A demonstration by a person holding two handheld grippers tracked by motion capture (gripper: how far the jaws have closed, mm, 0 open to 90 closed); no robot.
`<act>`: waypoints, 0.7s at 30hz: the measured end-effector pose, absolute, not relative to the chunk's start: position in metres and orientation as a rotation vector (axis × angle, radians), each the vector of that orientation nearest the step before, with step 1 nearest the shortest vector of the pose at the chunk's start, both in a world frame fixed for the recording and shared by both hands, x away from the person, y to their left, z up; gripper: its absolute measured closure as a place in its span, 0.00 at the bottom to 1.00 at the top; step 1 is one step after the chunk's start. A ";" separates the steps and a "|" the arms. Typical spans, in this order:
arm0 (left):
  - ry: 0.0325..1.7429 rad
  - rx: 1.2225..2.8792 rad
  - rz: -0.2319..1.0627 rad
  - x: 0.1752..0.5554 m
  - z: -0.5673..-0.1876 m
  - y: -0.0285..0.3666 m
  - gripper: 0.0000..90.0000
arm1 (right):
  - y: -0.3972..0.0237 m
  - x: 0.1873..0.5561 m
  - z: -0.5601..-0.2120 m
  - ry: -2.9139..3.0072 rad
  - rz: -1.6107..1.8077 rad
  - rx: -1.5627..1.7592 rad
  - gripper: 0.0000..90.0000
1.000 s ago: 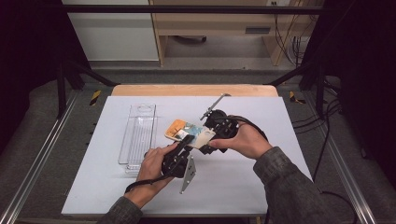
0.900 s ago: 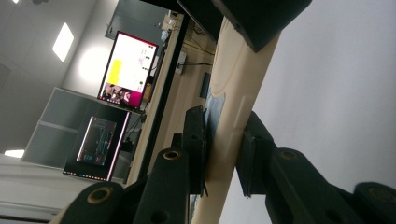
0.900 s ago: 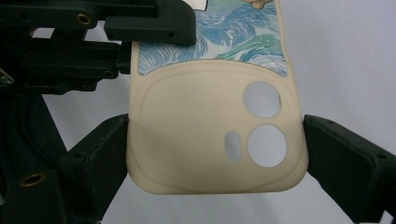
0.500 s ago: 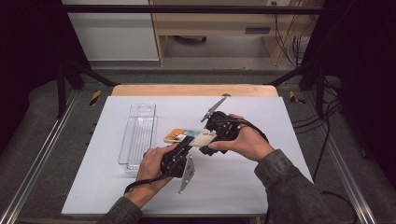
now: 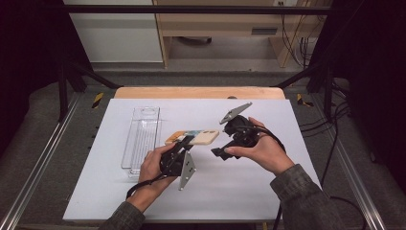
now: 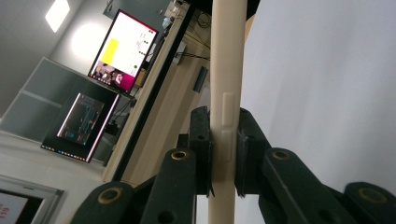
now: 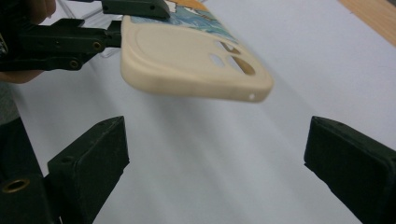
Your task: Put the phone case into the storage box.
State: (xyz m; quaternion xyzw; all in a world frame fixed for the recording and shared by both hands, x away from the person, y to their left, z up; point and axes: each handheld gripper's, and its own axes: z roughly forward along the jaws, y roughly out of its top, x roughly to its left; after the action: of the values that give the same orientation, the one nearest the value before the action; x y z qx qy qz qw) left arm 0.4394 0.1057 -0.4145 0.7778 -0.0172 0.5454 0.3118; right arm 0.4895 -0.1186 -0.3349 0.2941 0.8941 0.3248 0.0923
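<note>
Left fingers: pressed onto the edge of the cream phone case (image 6: 227, 93), one pad on each face, near its side-button bumps.
Left gripper (image 5: 184, 142): clamps the case at its near end and holds it off the white table (image 5: 249, 191).
Right fingers: spread wide, nothing between the pads (image 7: 88, 158); the jaws have just been opening.
Right gripper (image 5: 219, 152): just beside the case's free end, apart from it.
Phone case: roughly level in the air, camera cut-outs toward the right gripper, a printed phone seated in it.
Clear tray (image 5: 141, 139): lies on the table to the left of the case, beyond the left hand (image 5: 151, 165).
</note>
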 end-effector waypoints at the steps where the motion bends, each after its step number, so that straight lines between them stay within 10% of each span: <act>1: -0.028 2.046 1.427 0.440 -0.413 0.107 0.88 | -0.121 0.488 -0.336 2.640 0.976 0.881 0.07; 21: 0.217 1.921 1.255 0.453 -0.396 0.135 0.88 | -0.156 0.472 -0.367 2.309 1.194 0.907 0.08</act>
State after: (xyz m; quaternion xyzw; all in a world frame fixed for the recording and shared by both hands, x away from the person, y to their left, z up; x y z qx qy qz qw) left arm 0.4526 0.1347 -0.3963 0.7616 0.0861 0.4974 0.4063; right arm 0.4719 -0.1556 -0.3675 0.3233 0.8228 0.4256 0.1931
